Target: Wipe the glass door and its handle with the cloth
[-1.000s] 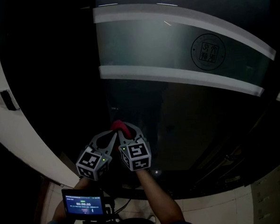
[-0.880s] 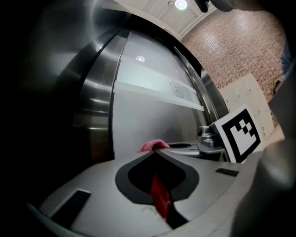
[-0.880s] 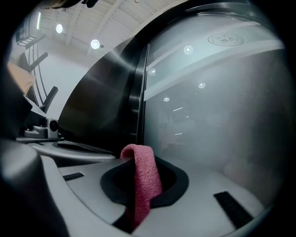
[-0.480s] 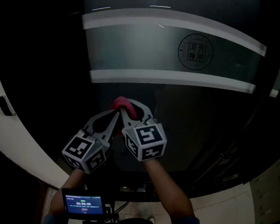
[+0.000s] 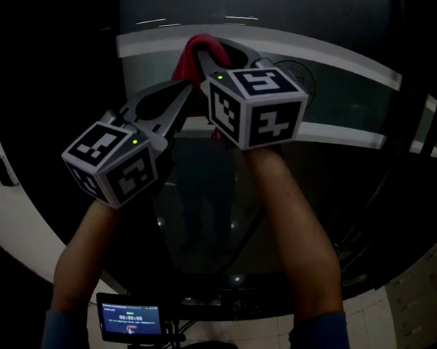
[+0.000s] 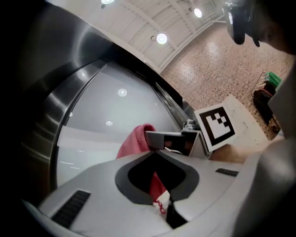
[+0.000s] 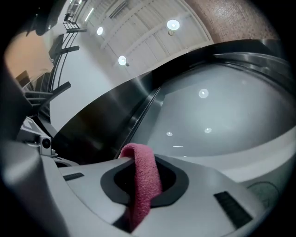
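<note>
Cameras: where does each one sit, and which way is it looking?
Head view: on the person's head, looking forward and down at the glass door; both forearms, left tongs and right tongs show.
Left gripper view: rides the left tongs, looking along their jaws at the door; the right tongs' marker cube shows.
Right gripper view: rides the right tongs, facing the door; its own jaws show.
Shared: all three show the red cloth, clamped by both tongs.
</note>
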Available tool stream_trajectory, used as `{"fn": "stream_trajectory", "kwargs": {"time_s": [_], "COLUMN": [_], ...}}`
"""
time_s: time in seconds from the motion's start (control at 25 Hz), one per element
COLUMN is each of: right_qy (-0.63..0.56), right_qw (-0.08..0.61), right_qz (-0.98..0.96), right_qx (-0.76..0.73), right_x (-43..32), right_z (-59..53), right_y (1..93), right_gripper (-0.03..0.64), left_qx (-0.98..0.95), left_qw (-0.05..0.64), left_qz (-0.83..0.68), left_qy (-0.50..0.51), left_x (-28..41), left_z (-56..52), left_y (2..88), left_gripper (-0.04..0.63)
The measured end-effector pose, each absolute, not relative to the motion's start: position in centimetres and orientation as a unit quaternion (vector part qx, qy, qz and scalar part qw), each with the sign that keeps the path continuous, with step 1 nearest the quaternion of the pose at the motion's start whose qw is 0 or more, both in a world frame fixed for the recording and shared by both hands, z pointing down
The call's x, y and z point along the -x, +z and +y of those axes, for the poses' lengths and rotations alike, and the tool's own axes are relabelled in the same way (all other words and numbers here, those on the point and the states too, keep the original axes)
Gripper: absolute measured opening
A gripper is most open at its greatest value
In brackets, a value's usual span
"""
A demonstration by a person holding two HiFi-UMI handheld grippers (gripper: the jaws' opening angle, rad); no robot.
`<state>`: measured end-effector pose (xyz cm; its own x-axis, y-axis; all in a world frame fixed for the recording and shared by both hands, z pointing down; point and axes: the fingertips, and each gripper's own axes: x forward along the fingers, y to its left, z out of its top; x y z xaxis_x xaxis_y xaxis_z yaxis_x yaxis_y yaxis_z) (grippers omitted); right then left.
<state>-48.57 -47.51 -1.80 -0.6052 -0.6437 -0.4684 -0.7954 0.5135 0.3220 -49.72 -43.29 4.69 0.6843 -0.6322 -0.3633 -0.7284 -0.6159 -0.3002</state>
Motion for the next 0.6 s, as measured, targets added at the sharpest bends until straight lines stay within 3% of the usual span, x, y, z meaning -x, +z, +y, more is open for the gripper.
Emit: {"fn": "stream_trajectory", "kwargs": {"time_s": [0.24,0.6], "right_qy": [0.241,0.194], "right_qw": [0.151,0.153], "right_qz": [0.862,0.872], "right_qx": [0.419,0.422], "right_x": [48.0,47.6], "right_z": [-49.0,-50.2], "right_y": [-3.9,5.9], "right_gripper": [0.028,0.026], "left_qx": [0.881,0.892], "left_qw": [0.223,0.187], "left_qz": [0.403,0.404], "left_qy": [0.107,0.076], "left_x": [51.0,50.8], "left_z": [-44.2,-46.3], "left_y": [3.6,10.3], "left_gripper": [0.011,0.011]}}
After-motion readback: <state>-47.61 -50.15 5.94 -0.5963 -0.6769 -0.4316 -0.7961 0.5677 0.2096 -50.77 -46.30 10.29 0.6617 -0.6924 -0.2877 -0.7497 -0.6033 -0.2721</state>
